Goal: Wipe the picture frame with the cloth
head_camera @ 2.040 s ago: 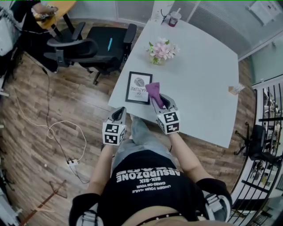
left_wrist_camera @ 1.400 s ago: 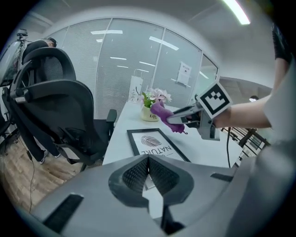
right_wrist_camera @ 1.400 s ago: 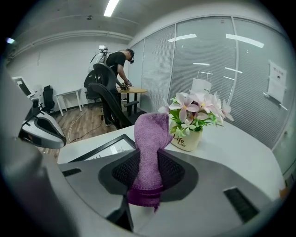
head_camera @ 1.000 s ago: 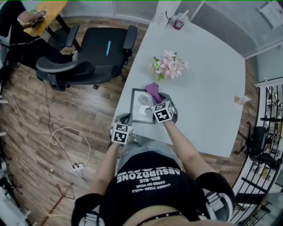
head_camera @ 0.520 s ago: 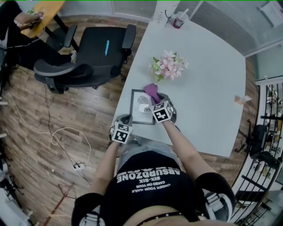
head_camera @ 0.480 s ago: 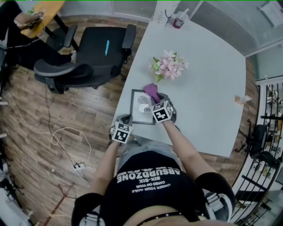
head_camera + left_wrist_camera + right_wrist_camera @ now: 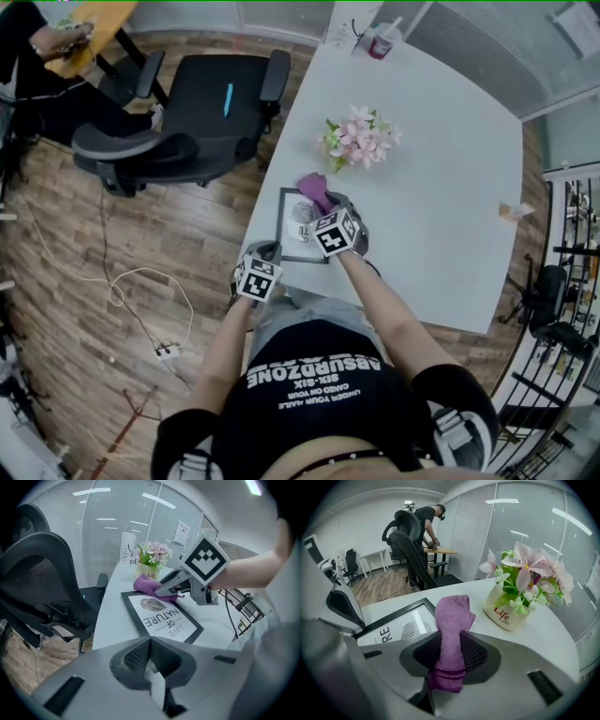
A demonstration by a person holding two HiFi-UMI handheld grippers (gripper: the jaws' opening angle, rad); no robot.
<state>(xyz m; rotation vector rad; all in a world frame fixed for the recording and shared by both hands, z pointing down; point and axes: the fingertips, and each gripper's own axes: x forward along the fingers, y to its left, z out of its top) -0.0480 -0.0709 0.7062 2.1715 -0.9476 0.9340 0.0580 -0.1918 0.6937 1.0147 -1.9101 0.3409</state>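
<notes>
Purple cloth (image 7: 452,620), black-bordered white picture frame (image 7: 161,616), pink flowers (image 7: 361,139), white table (image 7: 441,187).

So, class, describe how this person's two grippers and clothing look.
The left gripper and right gripper are grey plastic with dark textured insides, each topped by a white cube of black square markers. The T-shirt is black, short-sleeved, with white lettering.

The right gripper (image 7: 324,206) has slid a little toward the left of the picture, and its purple cloth (image 7: 312,186) now lies over the picture frame (image 7: 291,217) top edge.
</notes>
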